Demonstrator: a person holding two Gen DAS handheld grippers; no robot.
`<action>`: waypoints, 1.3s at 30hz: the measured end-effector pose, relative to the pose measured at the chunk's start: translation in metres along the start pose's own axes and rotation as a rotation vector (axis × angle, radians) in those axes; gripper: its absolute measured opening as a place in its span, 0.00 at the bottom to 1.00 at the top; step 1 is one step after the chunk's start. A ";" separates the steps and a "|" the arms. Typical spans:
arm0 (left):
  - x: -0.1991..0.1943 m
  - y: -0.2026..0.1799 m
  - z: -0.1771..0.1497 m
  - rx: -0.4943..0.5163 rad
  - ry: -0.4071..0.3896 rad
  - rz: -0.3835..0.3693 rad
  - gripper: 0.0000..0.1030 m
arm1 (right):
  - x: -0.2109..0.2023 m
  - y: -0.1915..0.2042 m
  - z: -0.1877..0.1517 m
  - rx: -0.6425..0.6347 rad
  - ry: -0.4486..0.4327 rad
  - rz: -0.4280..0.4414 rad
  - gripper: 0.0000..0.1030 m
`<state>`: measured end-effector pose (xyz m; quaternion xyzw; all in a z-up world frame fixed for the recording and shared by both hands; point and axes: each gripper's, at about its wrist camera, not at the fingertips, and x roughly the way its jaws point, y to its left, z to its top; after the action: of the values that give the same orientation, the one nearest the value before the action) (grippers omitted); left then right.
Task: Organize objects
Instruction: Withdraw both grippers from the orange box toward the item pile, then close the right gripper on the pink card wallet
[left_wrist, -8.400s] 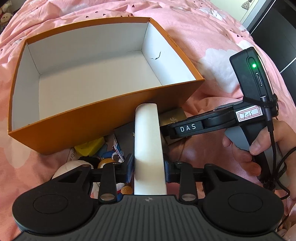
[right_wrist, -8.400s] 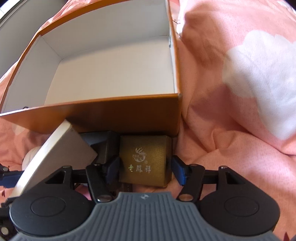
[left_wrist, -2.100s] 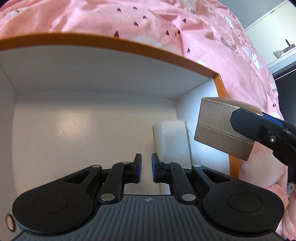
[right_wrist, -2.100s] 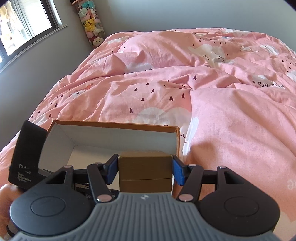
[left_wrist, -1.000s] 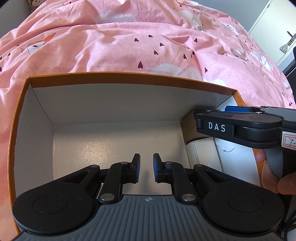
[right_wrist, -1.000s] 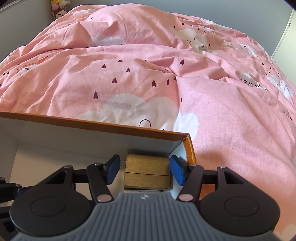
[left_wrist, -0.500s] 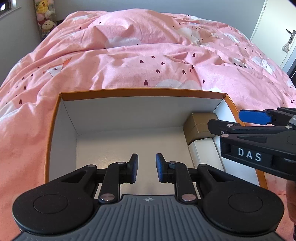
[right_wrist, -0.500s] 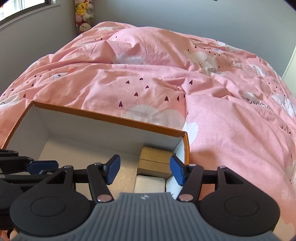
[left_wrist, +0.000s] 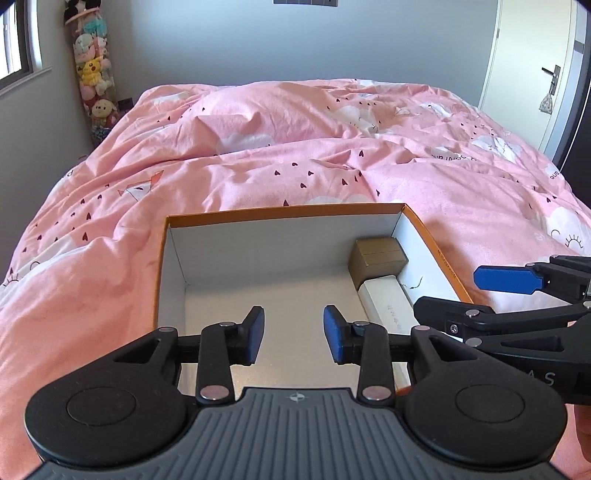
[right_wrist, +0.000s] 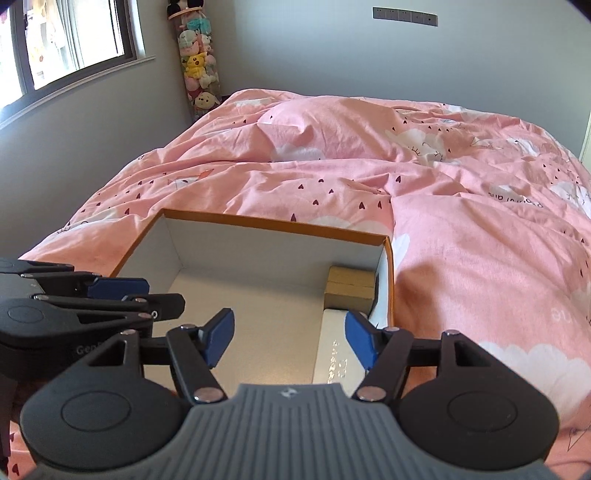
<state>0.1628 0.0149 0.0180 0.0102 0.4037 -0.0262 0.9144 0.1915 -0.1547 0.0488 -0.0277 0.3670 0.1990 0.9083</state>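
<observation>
Both tongs are now released and hold nothing: the left tongs (left_wrist: 293, 334) hover above the near edge of the orange box (left_wrist: 280, 216) with their jaws spread wider than half a second ago, and the right tongs (right_wrist: 289, 341) hang just beside them, equally parted, having pulled up and back from the box since letting go of the gold case (right_wrist: 350, 288) about 1 second ago. That case now sits in the far corner of the box, ahead of the right tongs and slightly to their right, touching the long white box (right_wrist: 334, 354) that lies along the same wall, nearer the tongs. With 2 items packed side by side and both tools free, the placing step looks finished, and the next job is probably to fetch more things; none are visible in either view, so they likely lie below or behind the tongs. The box rests on a soft pink duvet (left_wrist: 295, 147) printed with small hearts and clouds, which could let it tilt under pressure. Beyond are grey walls, a window (right_wrist: 70, 40) to the left, a hanging column of plush toys (left_wrist: 92, 81) and a white door (left_wrist: 532, 66) to the right.
</observation>
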 end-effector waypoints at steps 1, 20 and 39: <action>-0.005 0.001 -0.003 0.005 -0.005 0.002 0.40 | -0.003 0.001 -0.005 0.007 0.003 0.003 0.66; -0.029 0.040 -0.087 -0.142 0.250 -0.163 0.46 | -0.007 0.016 -0.090 0.134 0.279 0.105 0.63; -0.039 0.024 -0.134 -0.090 0.444 -0.298 0.50 | -0.020 0.035 -0.141 0.112 0.476 0.175 0.68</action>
<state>0.0395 0.0455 -0.0434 -0.0845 0.5922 -0.1397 0.7891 0.0726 -0.1571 -0.0373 0.0082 0.5817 0.2440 0.7759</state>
